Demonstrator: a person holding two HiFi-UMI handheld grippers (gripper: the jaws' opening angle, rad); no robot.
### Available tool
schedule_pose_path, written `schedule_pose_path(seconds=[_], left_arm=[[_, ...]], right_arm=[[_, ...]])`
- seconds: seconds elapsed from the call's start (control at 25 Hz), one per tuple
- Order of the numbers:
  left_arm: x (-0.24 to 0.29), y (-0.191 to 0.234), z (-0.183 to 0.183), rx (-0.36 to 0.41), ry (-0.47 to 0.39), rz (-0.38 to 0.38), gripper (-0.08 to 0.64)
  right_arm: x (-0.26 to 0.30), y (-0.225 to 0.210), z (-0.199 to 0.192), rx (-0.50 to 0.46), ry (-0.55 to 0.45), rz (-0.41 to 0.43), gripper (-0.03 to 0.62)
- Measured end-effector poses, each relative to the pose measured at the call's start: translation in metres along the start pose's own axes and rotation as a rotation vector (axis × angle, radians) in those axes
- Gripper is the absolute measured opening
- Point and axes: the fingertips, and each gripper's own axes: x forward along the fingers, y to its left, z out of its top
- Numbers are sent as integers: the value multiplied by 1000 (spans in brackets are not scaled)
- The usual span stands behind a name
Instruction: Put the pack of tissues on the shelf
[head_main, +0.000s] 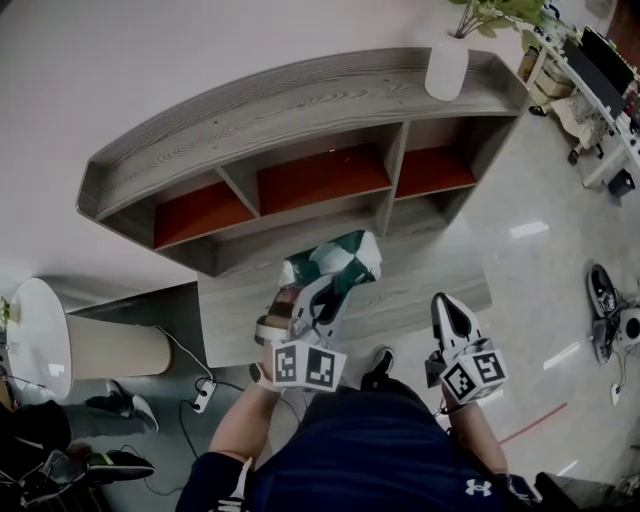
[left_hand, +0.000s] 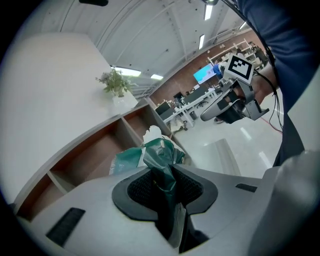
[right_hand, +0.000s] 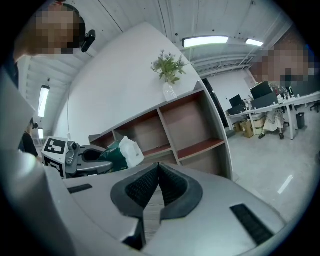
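Note:
The pack of tissues (head_main: 338, 260) is green and white in crinkly plastic wrap. My left gripper (head_main: 320, 296) is shut on its bunched wrap, and the pack sticks out past the fingertips towards the shelf (head_main: 300, 100). In the left gripper view the wrap (left_hand: 161, 165) is pinched between the black pads, with the shelf's brown compartments (left_hand: 95, 150) behind. My right gripper (head_main: 452, 318) hovers to the right, shut with nothing in it; its pads meet at the tips (right_hand: 157, 167). From the right gripper view the pack (right_hand: 126, 152) hangs in front of the left compartments of the shelf (right_hand: 180, 122).
A white vase with a green plant (head_main: 446, 66) stands on the shelf top at the right. A low wooden platform (head_main: 410, 285) lies before the shelf. A white round table (head_main: 38, 335) and a power strip (head_main: 203, 397) are at the left, desks (head_main: 600, 90) and shoes (head_main: 603, 292) at the right.

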Motion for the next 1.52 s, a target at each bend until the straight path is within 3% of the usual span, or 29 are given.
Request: schedule_pose_path(seconds=[0.44,1.0,1.52], left_arm=[[35,26,16,45,55,68,101],[77,88,10,30,19,91,101],[123,113,6,107,52,91,103]], right_arm=[[13,-41,2,37,17,34,11],[44,-43,14,29,6,-43,11],[38,-44,20,38,-30,-111,11]])
